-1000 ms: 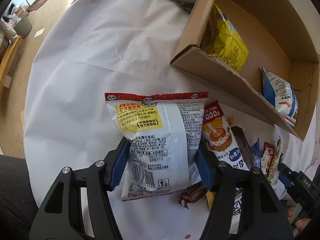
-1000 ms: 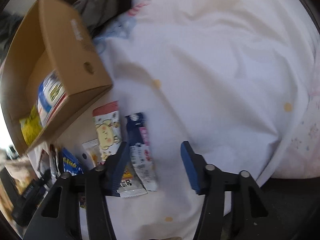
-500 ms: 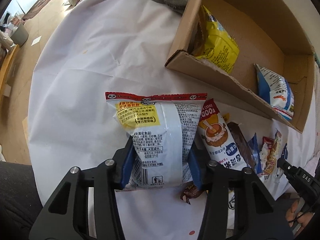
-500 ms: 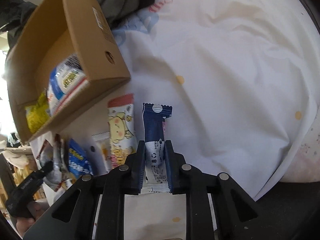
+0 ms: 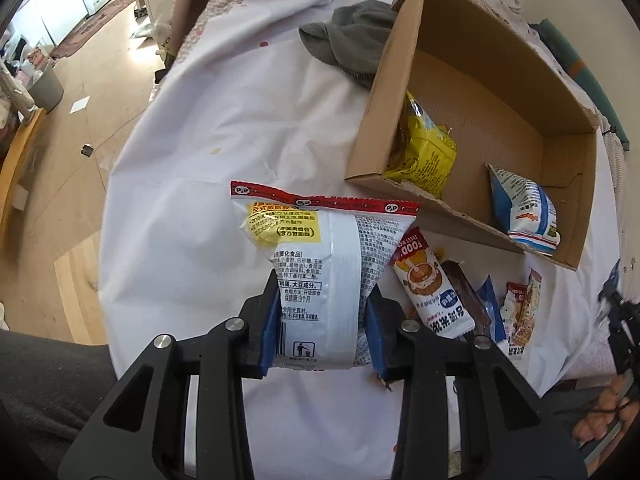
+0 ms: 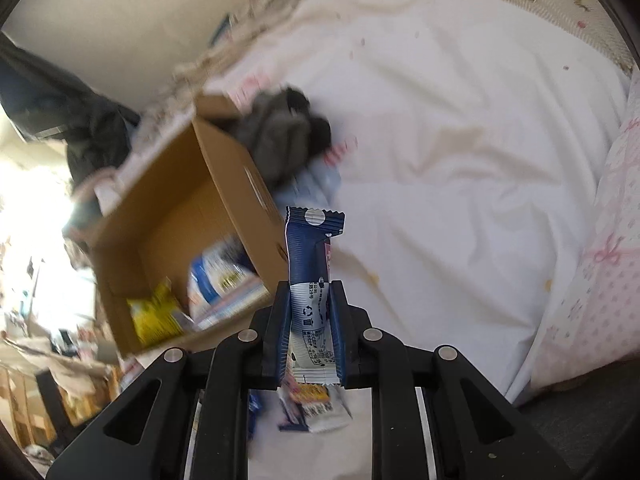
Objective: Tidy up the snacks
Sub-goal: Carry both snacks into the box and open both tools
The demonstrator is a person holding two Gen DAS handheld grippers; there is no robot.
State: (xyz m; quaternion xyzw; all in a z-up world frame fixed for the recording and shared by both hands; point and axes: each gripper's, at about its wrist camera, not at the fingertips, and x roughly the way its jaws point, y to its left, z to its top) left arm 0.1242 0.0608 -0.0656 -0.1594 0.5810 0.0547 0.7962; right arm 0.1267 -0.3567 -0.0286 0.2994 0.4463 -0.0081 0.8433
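My left gripper [image 5: 320,326] is closing on a white snack bag with a red top strip [image 5: 320,248]; both blue pads press into its sides and it hangs lifted off the white sheet. My right gripper [image 6: 310,330] is shut on a slim dark-blue and white snack bar [image 6: 312,264], which stands upright between the pads, raised off the sheet. The open cardboard box [image 5: 504,68] lies ahead to the right in the left wrist view, holding a yellow packet [image 5: 428,152] and a blue-white packet [image 5: 524,212]. In the right wrist view the cardboard box [image 6: 228,172] is to the left.
Several loose snacks [image 5: 436,292] lie on the white sheet [image 5: 224,120] below the box. A grey cloth [image 5: 352,40] sits by the box's far corner. The bed edge and wooden floor [image 5: 68,84] are at left. A pink-patterned pillow [image 6: 600,248] is at right.
Both grippers closed on their snacks and rose: the left one squeezed and lifted the white bag, the right one took the blue bar off the sheet and tilted up toward the box.
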